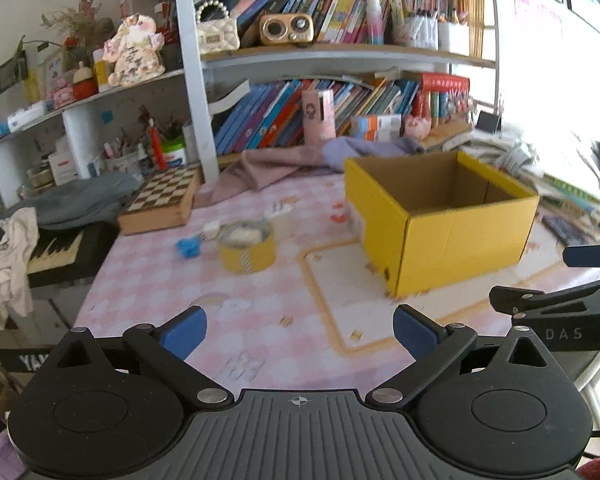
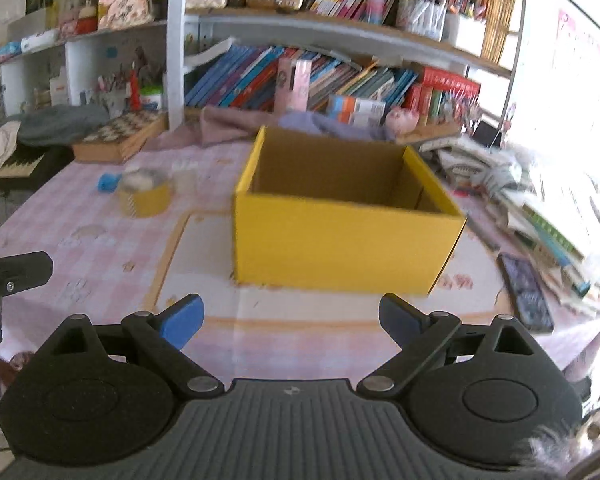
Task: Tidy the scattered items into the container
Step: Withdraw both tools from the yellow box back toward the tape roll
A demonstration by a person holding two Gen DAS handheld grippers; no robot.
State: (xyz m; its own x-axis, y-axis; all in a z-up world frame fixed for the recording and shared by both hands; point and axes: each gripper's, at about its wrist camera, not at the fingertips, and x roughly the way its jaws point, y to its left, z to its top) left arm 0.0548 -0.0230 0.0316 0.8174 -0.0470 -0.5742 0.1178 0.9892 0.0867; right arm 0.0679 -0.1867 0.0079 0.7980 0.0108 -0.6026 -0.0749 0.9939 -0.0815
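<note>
An open yellow cardboard box [image 1: 440, 224] stands on the pink checked tablecloth; it also shows in the right wrist view [image 2: 340, 240], and what I see of its inside is bare. Left of it lie a yellow tape roll [image 1: 248, 252] [image 2: 144, 196], a small blue item [image 1: 188, 247] [image 2: 108, 182], a small white item [image 1: 211, 230] and a pale cup-like item [image 1: 280, 216] [image 2: 184, 176]. My left gripper [image 1: 300, 330] is open and empty, near the table's front. My right gripper [image 2: 290, 320] is open and empty, in front of the box.
A chessboard box [image 1: 160, 204] and grey cloth [image 1: 76, 200] lie at the left, pink and lilac cloths [image 1: 284, 164] behind the box. Piled books [image 2: 540, 216] and a phone [image 2: 526, 292] lie at the right. A bookshelf [image 1: 340, 56] backs the table.
</note>
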